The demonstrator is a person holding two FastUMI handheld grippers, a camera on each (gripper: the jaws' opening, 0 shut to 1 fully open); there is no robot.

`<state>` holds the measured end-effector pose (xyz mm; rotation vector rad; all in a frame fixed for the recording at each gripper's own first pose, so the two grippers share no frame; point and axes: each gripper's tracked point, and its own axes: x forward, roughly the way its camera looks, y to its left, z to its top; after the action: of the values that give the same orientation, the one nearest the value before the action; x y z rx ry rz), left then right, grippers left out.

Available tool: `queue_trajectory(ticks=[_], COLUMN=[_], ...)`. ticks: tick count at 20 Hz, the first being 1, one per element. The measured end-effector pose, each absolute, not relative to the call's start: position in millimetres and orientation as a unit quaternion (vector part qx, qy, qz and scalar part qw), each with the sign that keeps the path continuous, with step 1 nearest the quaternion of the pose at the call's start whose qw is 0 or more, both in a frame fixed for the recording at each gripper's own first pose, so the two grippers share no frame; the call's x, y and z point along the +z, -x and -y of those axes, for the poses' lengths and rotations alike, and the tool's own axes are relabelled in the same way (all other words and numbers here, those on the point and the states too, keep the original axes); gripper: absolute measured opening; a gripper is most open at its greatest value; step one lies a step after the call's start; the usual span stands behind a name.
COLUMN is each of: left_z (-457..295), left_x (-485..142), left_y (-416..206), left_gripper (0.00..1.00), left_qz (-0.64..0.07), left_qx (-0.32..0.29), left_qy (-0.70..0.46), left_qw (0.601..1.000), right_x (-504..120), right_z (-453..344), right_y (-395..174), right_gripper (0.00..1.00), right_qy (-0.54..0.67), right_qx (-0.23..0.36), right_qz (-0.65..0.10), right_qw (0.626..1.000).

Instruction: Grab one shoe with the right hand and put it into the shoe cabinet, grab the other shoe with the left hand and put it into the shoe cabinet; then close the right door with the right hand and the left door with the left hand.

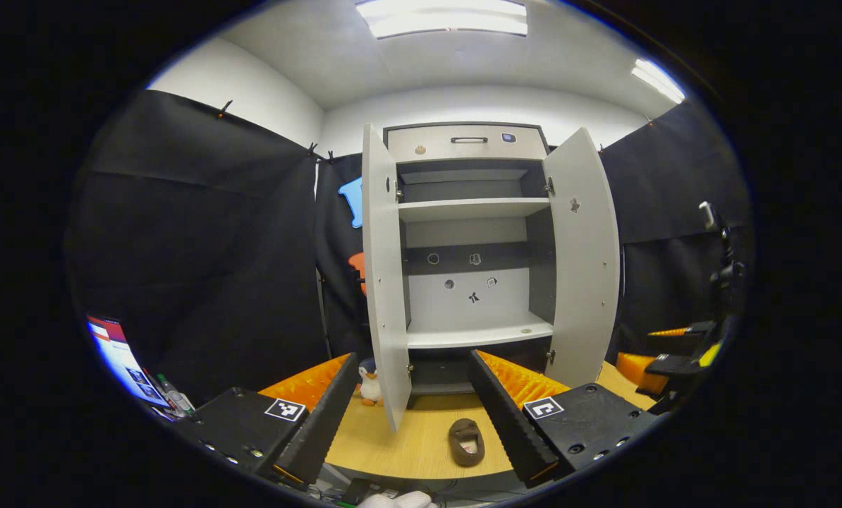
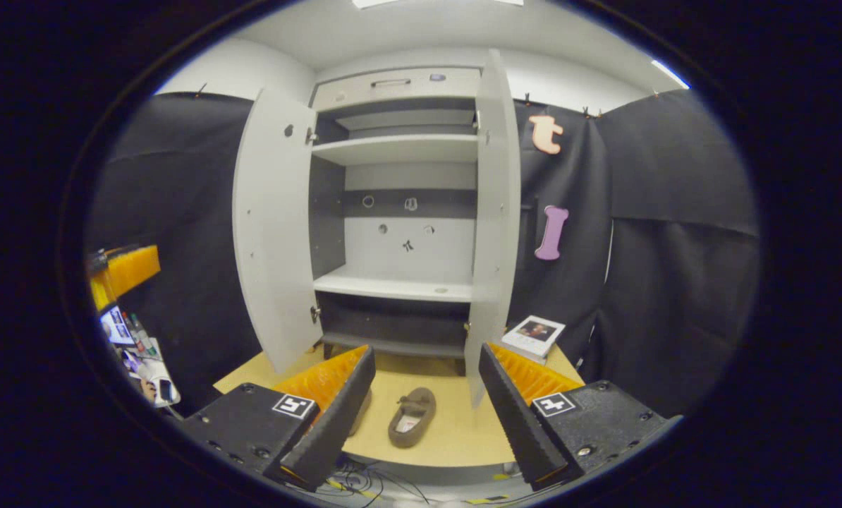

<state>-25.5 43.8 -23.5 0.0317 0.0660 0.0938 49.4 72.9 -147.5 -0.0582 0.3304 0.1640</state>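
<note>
The white shoe cabinet (image 1: 474, 331) stands on the wooden table with its left door (image 1: 382, 282) and right door (image 1: 583, 261) both swung open and its shelves bare. A brown shoe (image 1: 466, 442) lies on the table in front of it, below and between the fingers of my left gripper (image 1: 412, 356), which is open and holds nothing. In the right gripper view the cabinet (image 2: 393, 286) is straight ahead. One brown shoe (image 2: 412, 416) lies between the fingers of my open right gripper (image 2: 426, 351); a second shoe (image 2: 361, 410) peeks out from behind its left finger.
A small penguin toy (image 1: 370, 384) stands by the left door's foot. A boxed book (image 2: 534, 335) lies on the table right of the cabinet. A screen and pens (image 1: 121, 360) sit at the far left. The table's front edge (image 2: 421, 462) is close below the shoes.
</note>
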Motion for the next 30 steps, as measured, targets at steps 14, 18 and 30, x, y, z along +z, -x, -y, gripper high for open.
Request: queue_trajectory(ticks=[14, 18, 30], left_z=[-58.2, -64.6, -78.0], left_x=[-45.7, -46.4, -62.5], left_y=[30.0, 14.5, -31.9], left_gripper=[0.96, 0.96, 0.96], left_qz=[-0.088, -0.093, -0.113], left_qx=[0.113, 0.130, 0.163], left_qy=[-0.033, -0.044, -0.051], left_qw=[0.989, 0.986, 0.979], right_x=[-422.5, -466.5, -528.4], right_z=[-133.7, -137.8, -143.4], right_y=[-138.0, -168.5, -252.2], right_gripper=[0.97, 0.97, 0.90], right_qy=[0.017, -0.008, -0.033], right_qx=[0.112, 0.088, 0.065], right_qz=[-0.396, -0.432, -0.451], right_qw=[0.911, 0.898, 0.890])
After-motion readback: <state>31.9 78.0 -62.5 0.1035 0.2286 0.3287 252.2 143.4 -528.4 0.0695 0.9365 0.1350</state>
